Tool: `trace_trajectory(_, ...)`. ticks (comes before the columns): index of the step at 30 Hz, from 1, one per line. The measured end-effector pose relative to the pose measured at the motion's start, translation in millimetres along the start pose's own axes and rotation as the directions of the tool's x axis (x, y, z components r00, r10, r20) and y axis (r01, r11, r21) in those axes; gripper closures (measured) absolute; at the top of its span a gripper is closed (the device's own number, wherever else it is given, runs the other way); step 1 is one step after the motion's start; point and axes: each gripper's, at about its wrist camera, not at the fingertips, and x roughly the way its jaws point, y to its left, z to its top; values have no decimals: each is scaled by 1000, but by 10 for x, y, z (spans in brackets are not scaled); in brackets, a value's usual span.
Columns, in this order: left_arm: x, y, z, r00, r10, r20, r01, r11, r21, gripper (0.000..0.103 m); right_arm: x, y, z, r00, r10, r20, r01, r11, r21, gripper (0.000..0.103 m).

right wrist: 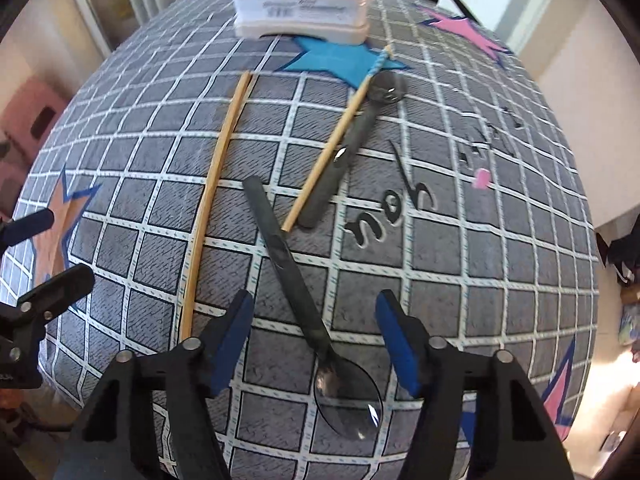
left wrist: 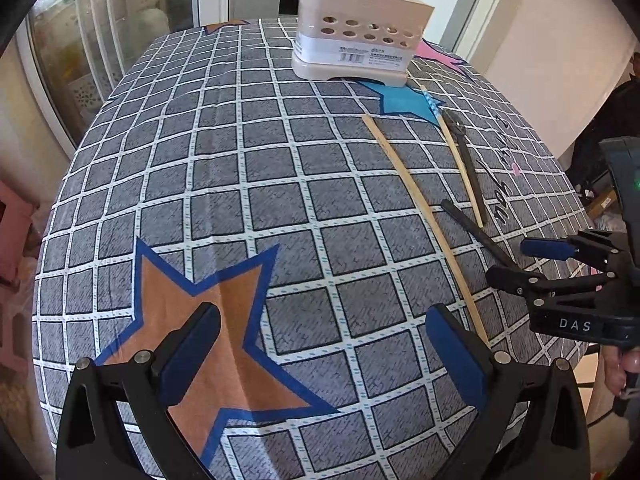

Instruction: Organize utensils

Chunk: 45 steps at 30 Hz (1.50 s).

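Nearest in the right wrist view: right claw (right wrist: 316, 344), jaws apart, blue pads either side of a black-handled spoon (right wrist: 320, 344) without touching it. Spoon flat on the surface (right wrist: 440, 240), shiny bowl nearest, handle running far-left. Just left of it, a long bamboo chopstick (right wrist: 212, 200), lying near to far. Farther off, a second chopstick (right wrist: 336, 144) with a blue patterned end, beside and touching a second black-handled spoon (right wrist: 348, 160) (bowl at the far end, near a blue star on the checked cloth). At the far edge, a pale utensil holder (right wrist: 300, 16) with round holes and a barcode label, standing upright.

In the left wrist view: left claw (left wrist: 322, 344), wide open and empty, above an orange star on the cloth, well left of the utensils. Holder at far centre, wooden and metal handles already poking out of its top (too cropped to count). Right claw at the right edge, over the black handle.
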Motion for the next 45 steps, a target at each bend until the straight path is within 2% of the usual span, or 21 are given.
trace_trajectory(3,32,47,35,1000,-15,-15,15,1000,-12,0,43,16,122,998,25,-63,-29,998,-62,36)
trace_trajectory(8,116,92,137,998,-33,-46,31,999,-39,0,84,15,244,994,29,-103,-36,997,-72,38)
trace_trajectory(11,185,116,223,990,-111,-88,106,992,-62,0,104,19,321,994,37,-103,-45,996,-76,40)
trace_trajectory(12,217,115,252,985,-142,-102,135,988,-74,0,91,28,326,994,38,-101,-46,996,-81,47)
trace_trajectory(15,256,66,331,982,-146,-119,139,988,-71,0,81,25,369,994,46,-99,-53,996,-70,87)
trace_trajectory(16,254,40,355,983,-142,-119,135,989,-67,0,70,41,364,994,45,-96,-52,996,-67,89)
trace_trajectory(19,252,-40,441,979,-162,-124,155,986,-68,0,-39,30,288,997,56,-61,-58,998,-37,90)
trace_trajectory(22,268,-150,499,978,-160,-133,154,987,-55,0,-122,-112,162,995,98,8,-98,995,31,91)
trace_trajectory(27,407,-359,648,979,-123,-160,120,992,-34,0,-313,-405,-110,970,192,147,-216,961,173,91)
trace_trajectory(29,469,-427,699,981,-98,-167,93,995,-38,0,-361,-469,-227,960,212,184,-249,946,209,91)
trace_trajectory(32,575,-542,756,986,-3,-167,-1,1000,-25,0,-443,-603,-380,942,246,230,-303,917,260,91)
trace_trajectory(38,714,-732,792,976,133,-173,-131,991,22,3,-476,-687,-494,922,270,278,-348,893,285,91)
trace_trajectory(45,775,-751,853,966,140,-217,-135,990,35,3,-444,-720,-545,906,289,310,-381,876,295,91)
